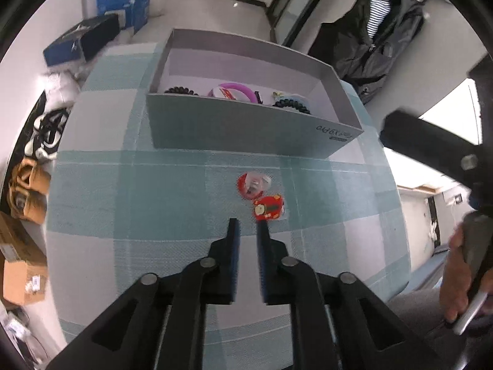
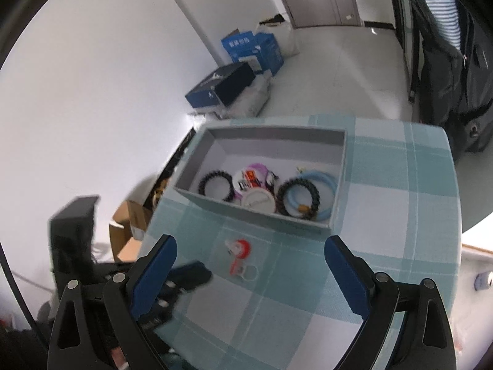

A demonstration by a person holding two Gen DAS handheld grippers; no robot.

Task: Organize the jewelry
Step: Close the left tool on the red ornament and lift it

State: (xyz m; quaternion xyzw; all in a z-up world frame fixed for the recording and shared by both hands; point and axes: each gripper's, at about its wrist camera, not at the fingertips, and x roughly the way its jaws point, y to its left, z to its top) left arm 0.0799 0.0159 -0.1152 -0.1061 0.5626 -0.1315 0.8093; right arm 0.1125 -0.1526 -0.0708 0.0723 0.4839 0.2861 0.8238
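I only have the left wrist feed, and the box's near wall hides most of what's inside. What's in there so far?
Observer: The gray box holds a black beaded bracelet at its left end and a second black bracelet right of centre.
Operator: Anything between them?
Observer: A white round disc lies against the near wall, with a purple band behind it.
Operator: And the right gripper?
Observer: The right gripper is wide open and holds nothing. In its own view, its fingers frame the red pieces on the tablecloth.
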